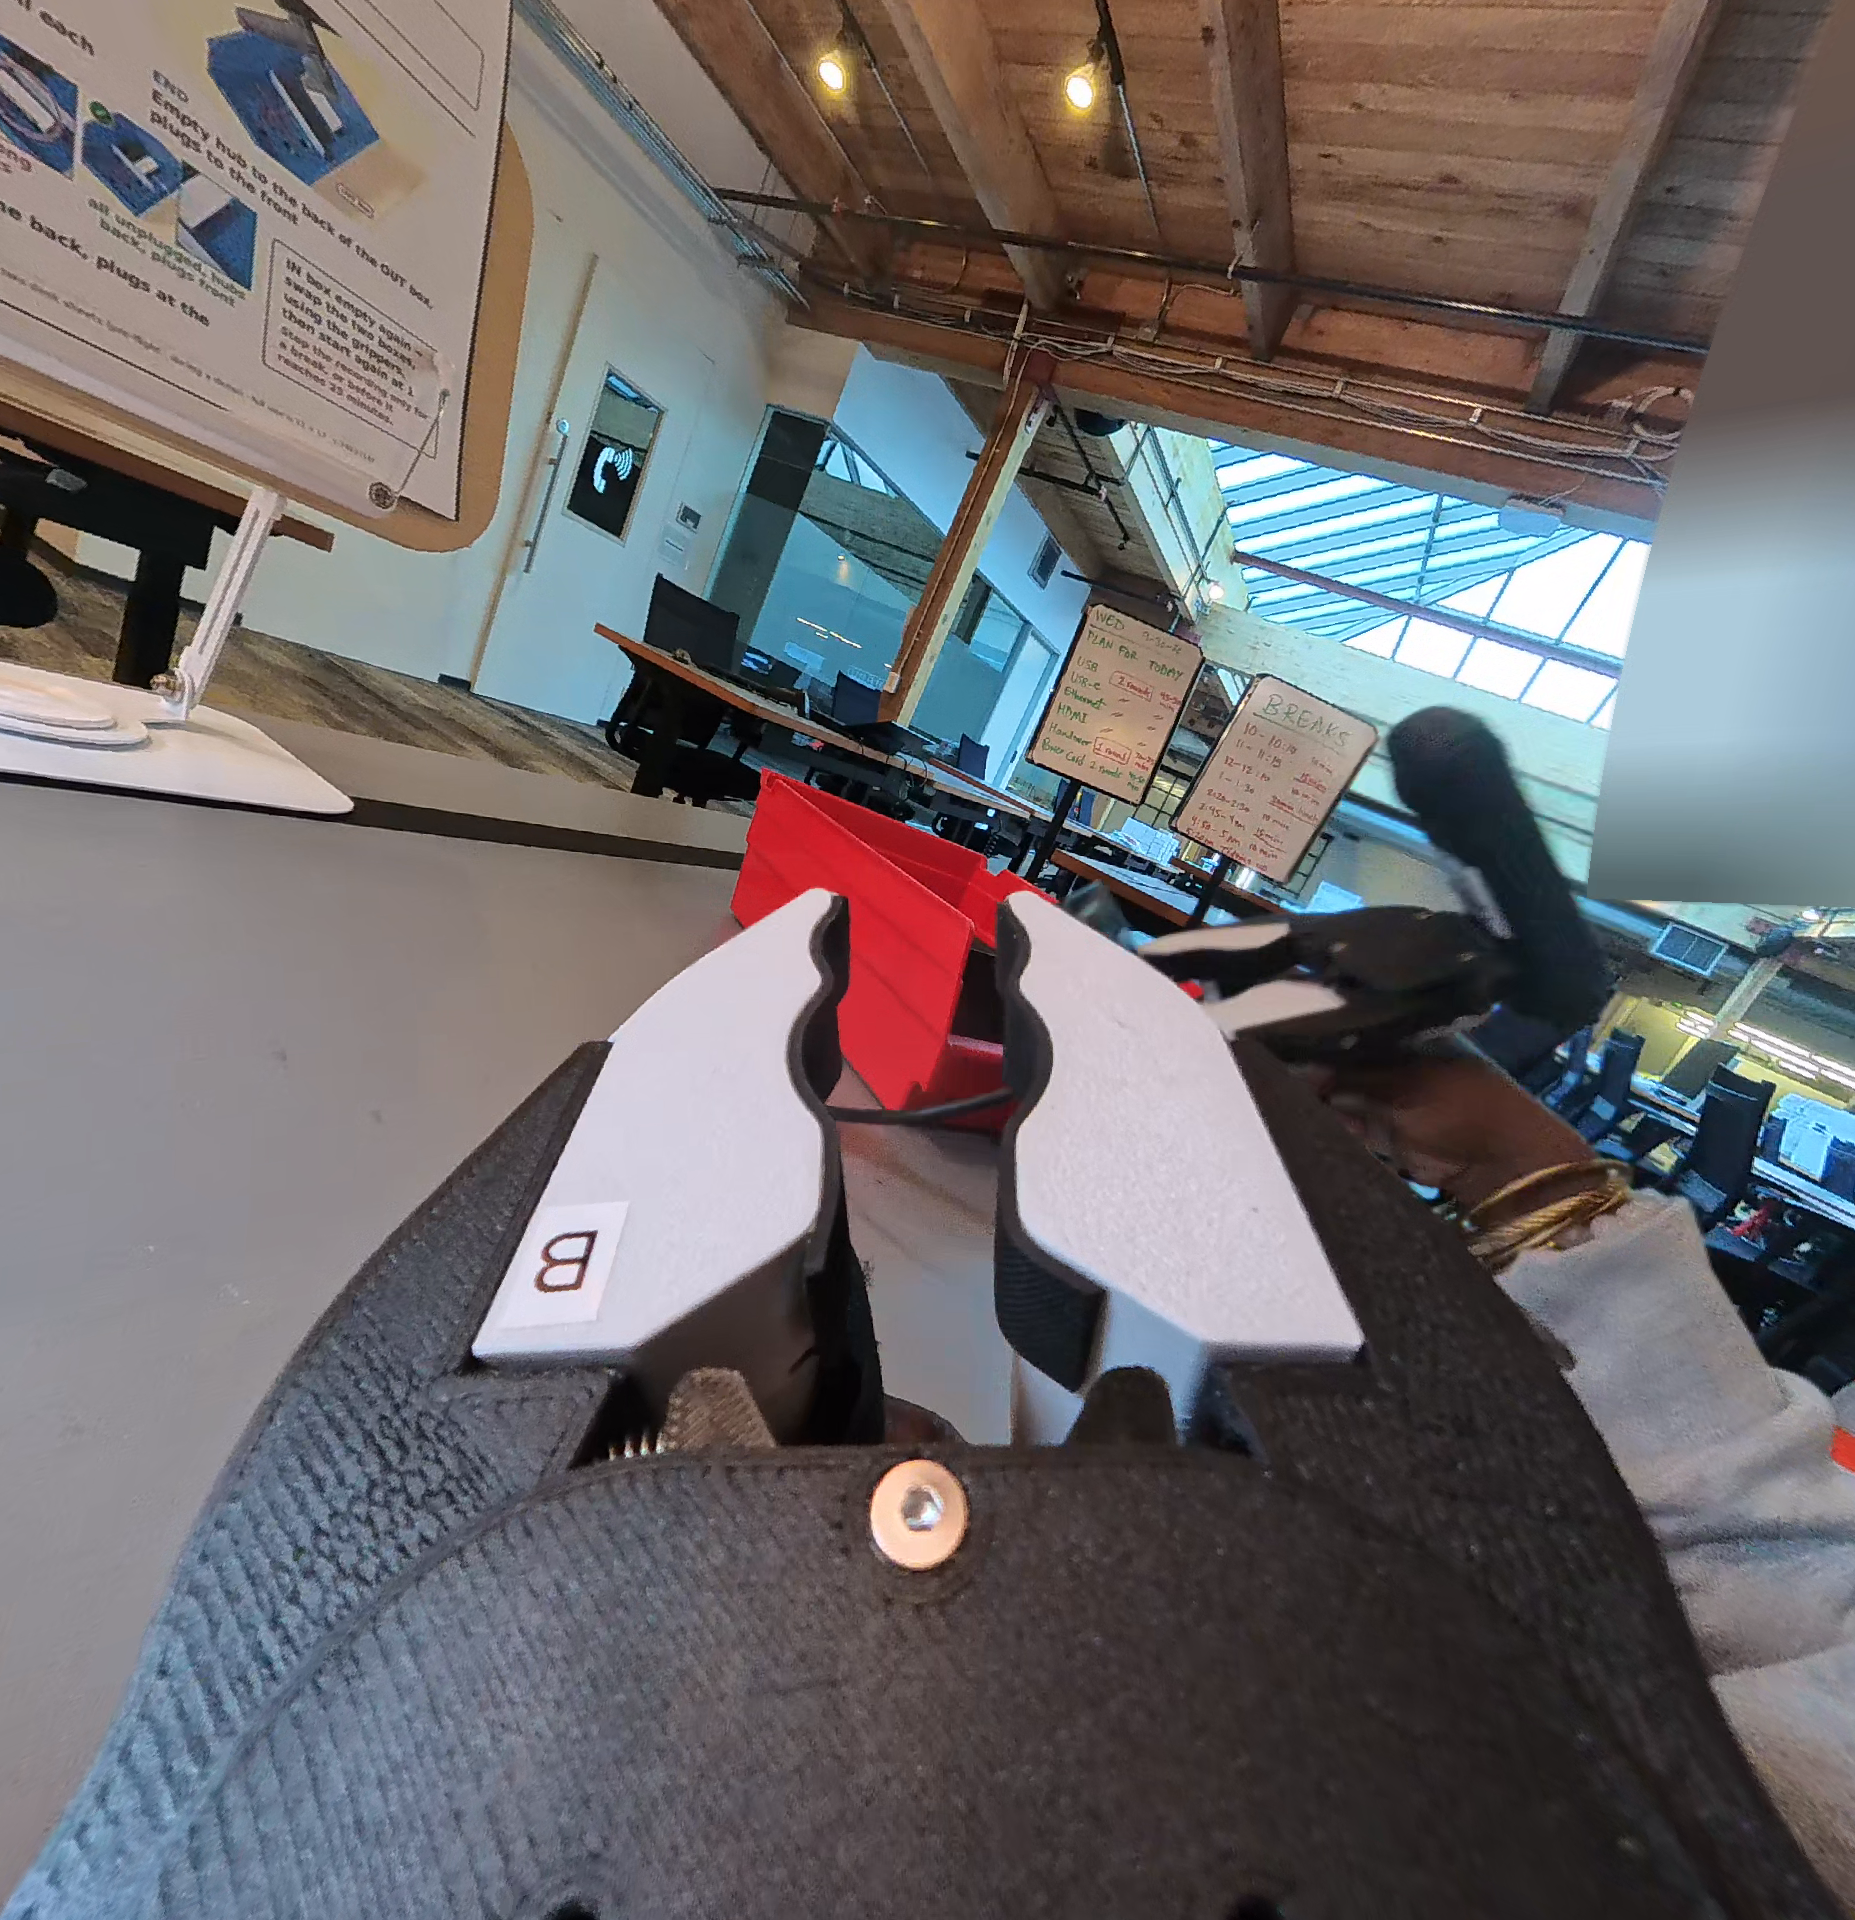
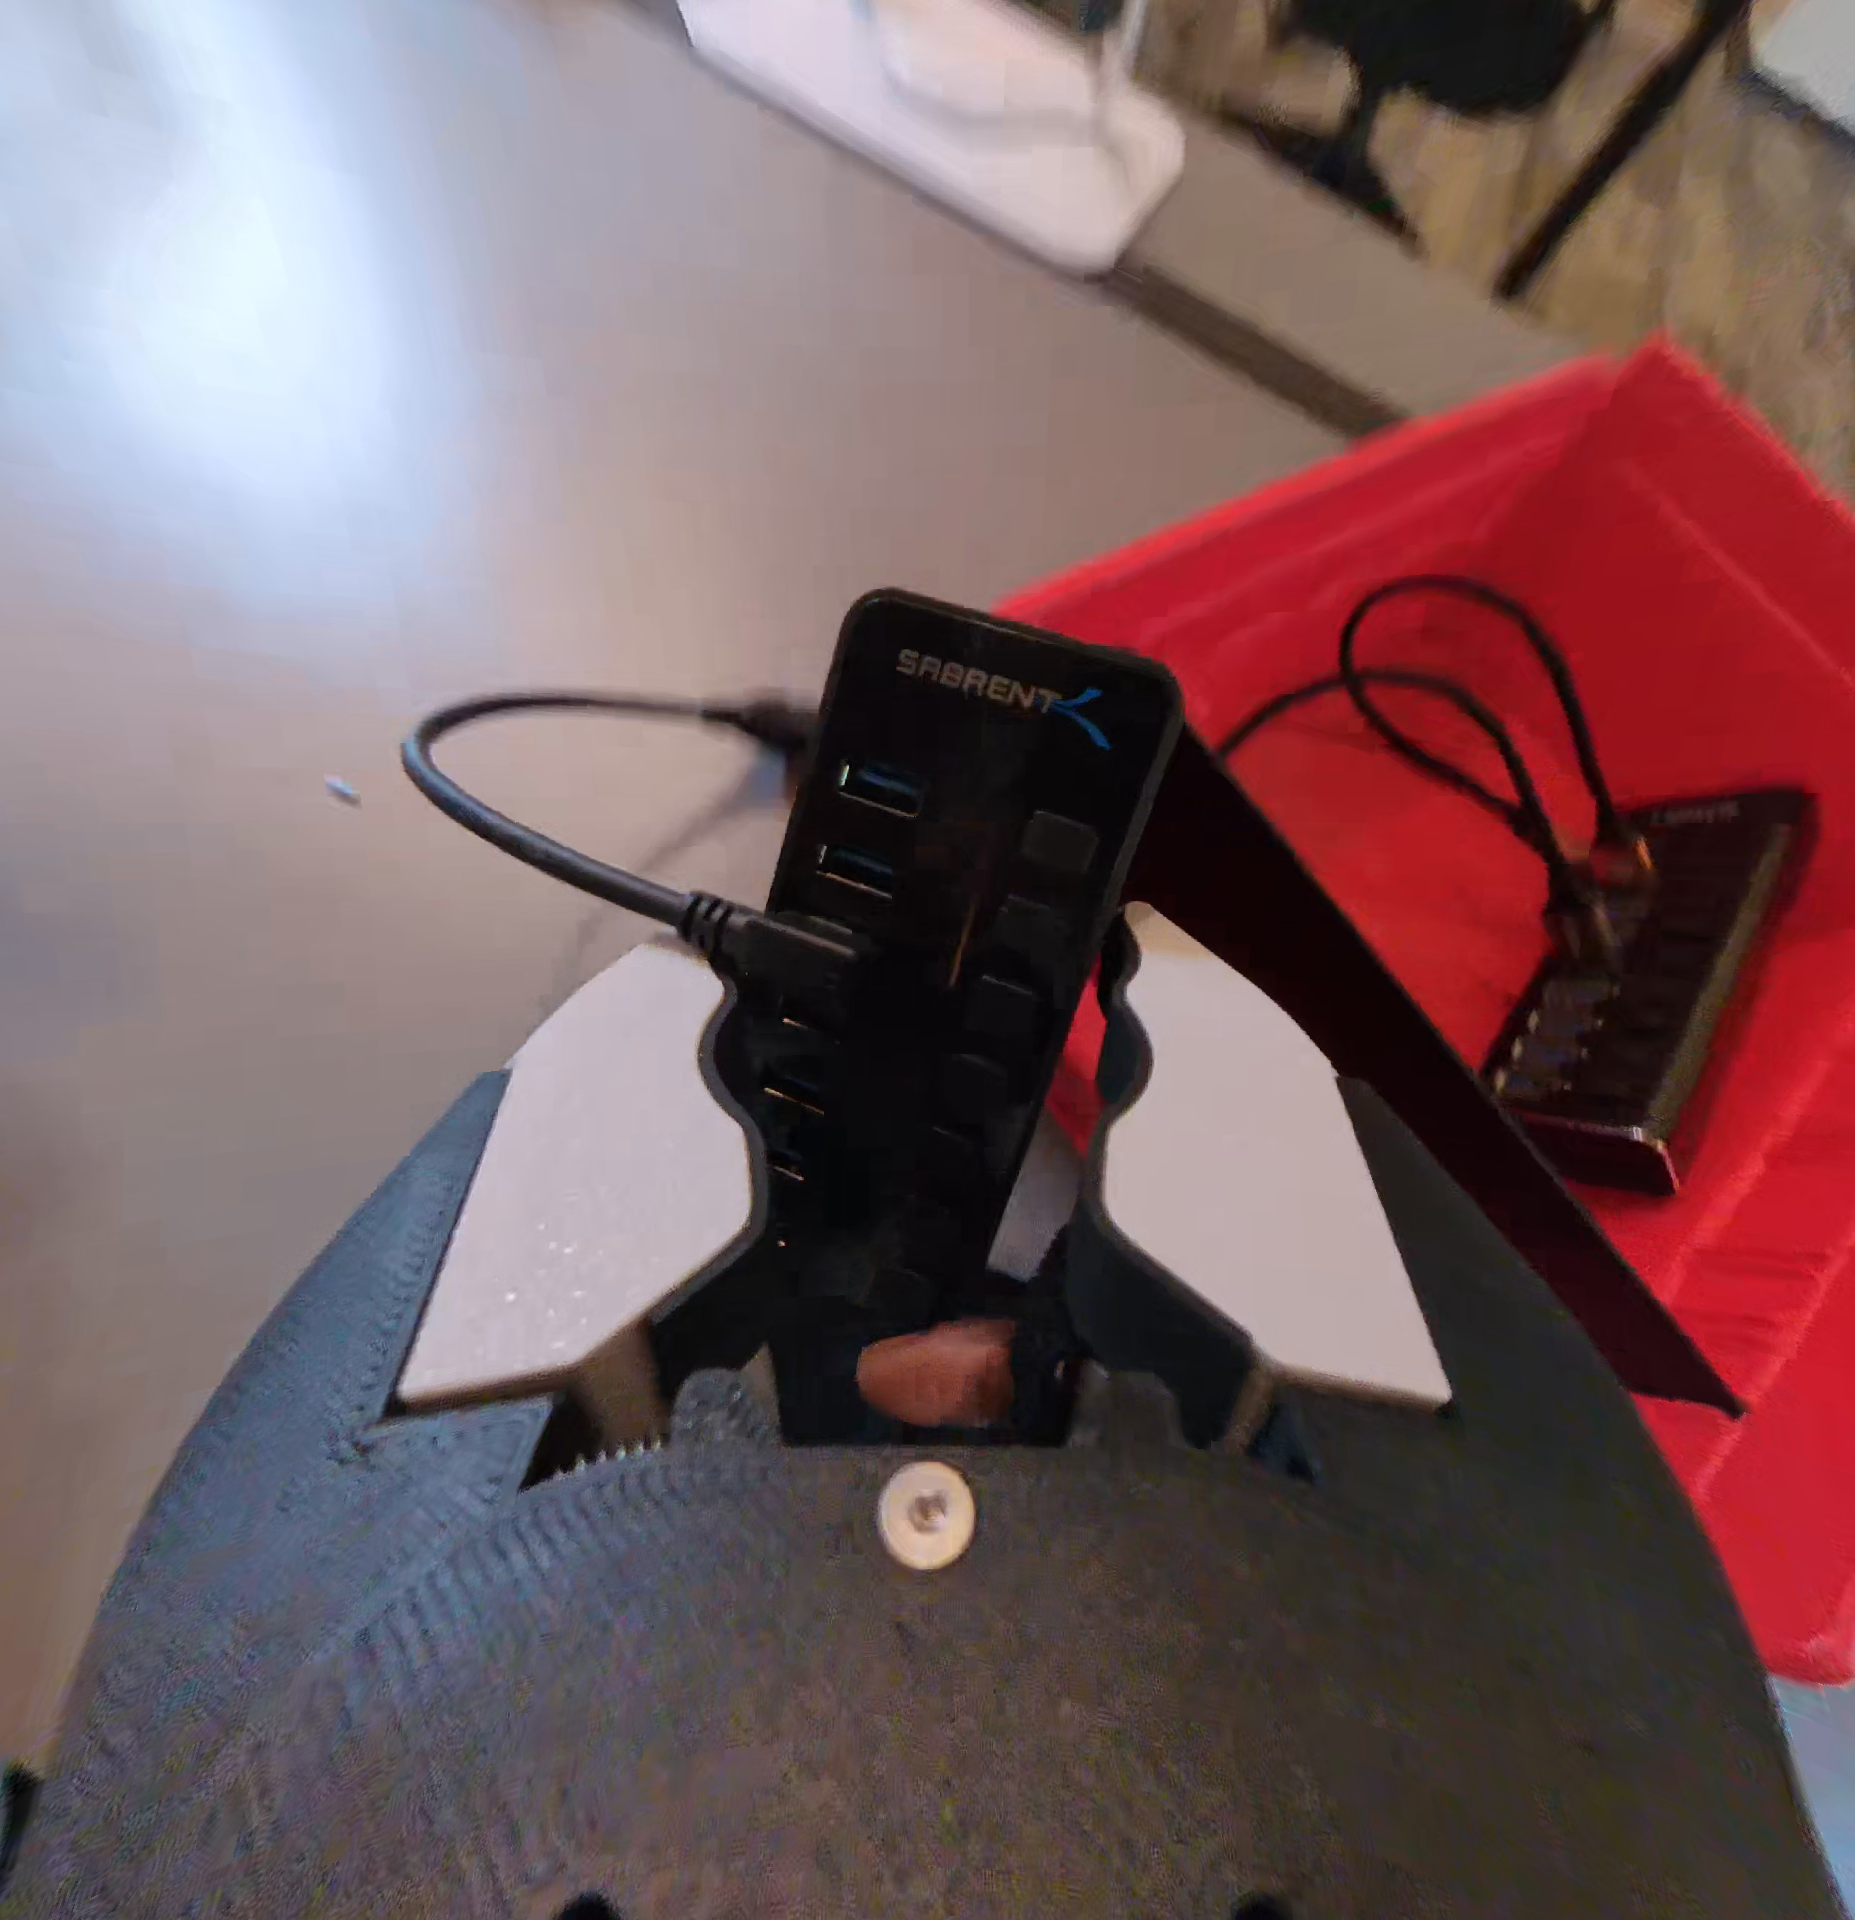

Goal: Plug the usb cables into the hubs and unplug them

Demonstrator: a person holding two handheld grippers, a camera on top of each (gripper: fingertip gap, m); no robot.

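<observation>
My right gripper (image 2: 912, 956) is shut on a black USB hub (image 2: 964, 831) and holds it above the grey table, beside the red bin (image 2: 1525, 540). A black USB cable (image 2: 507, 800) loops at the hub's left, with its plug (image 2: 788, 940) in one of the hub's ports. A second black hub (image 2: 1650, 987) lies in the bin with looped cables (image 2: 1442, 707) plugged into it. My left gripper (image 1: 923, 935) is open and empty, low over the table, pointing at the red bin (image 1: 861, 935). A thin black cable (image 1: 923, 1110) runs across beyond its fingers. The right gripper (image 1: 1245, 977) shows at its right.
A white stand base (image 1: 175, 758) holding an instruction board (image 1: 227, 208) is at the table's far left. It also shows in the right wrist view (image 2: 1006, 135). A black divider (image 2: 1422, 1039) slants across the bin. A person's sleeve and wrist (image 1: 1629, 1351) are at the right.
</observation>
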